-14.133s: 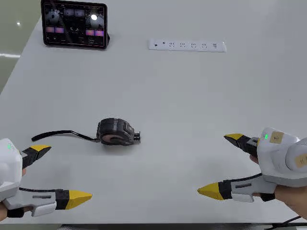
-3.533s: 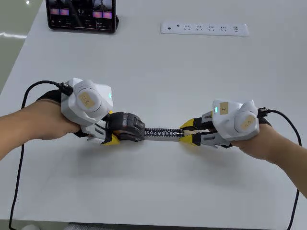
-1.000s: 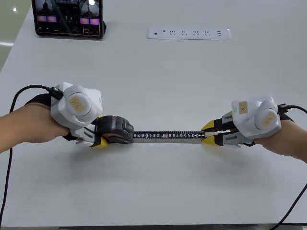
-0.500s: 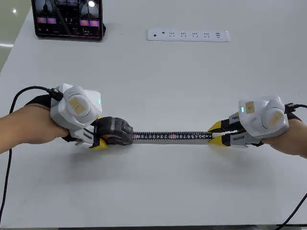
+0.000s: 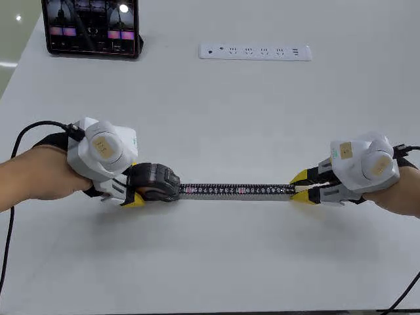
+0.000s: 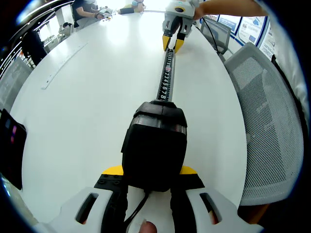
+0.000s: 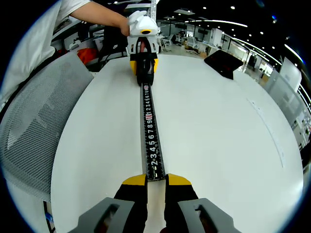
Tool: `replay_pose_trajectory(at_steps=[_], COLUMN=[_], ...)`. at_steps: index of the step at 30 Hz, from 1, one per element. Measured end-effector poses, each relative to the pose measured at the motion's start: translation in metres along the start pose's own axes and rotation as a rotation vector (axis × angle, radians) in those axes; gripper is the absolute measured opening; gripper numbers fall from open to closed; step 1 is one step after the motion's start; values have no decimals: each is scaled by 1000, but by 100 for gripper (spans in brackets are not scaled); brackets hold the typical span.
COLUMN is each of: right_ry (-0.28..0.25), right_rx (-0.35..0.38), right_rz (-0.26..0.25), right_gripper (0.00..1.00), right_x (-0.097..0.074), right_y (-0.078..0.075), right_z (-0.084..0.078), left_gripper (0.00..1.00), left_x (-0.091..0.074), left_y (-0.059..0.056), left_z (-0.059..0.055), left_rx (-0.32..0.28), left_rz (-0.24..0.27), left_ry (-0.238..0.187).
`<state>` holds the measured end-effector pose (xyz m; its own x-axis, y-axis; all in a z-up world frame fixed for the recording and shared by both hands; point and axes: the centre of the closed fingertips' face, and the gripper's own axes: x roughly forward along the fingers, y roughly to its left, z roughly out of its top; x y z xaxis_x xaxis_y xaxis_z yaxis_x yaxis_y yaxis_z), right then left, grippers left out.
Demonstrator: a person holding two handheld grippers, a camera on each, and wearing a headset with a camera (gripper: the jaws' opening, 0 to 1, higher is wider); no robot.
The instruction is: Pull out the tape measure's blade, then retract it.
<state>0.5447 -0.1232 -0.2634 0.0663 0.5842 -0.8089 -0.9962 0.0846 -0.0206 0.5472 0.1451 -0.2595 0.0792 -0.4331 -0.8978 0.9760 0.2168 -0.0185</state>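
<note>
Between left tool [image 5: 139,191] and right tool [image 5: 300,187] stretches one tape measure [image 5: 156,181].

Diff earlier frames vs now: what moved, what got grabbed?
The left tongs went from open and clear to clamping the tape measure case. The right tongs closed on the end of the blade and pulled it rightward; the exposed length has grown steadily. The case stays roughly put; the tablet and power strip are unchanged at the far side of the table.

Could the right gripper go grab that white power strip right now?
Probably not yet: the right gripper is shut on the blade tip, and the power strip lies far back, though bare table lies between.
</note>
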Motion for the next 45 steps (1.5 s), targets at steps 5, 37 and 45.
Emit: replay_pose_trajectory(at_steps=[5,37,45], right_ry=[-10,52,71], right_rx=[11,9,4], right_rz=[-1,-7,11], right_gripper=[8,10,11], right_x=[-2,-14,-13], right_y=[-1,-1,0], right_z=[-3,-19,-19], left_gripper=[29,29,29], left_x=[0,0,1], left_y=[0,1,2], left_z=[0,3,3], left_rx=[-1,14,16], left_rz=[-1,25,42], left_ry=[-3,-6,-6])
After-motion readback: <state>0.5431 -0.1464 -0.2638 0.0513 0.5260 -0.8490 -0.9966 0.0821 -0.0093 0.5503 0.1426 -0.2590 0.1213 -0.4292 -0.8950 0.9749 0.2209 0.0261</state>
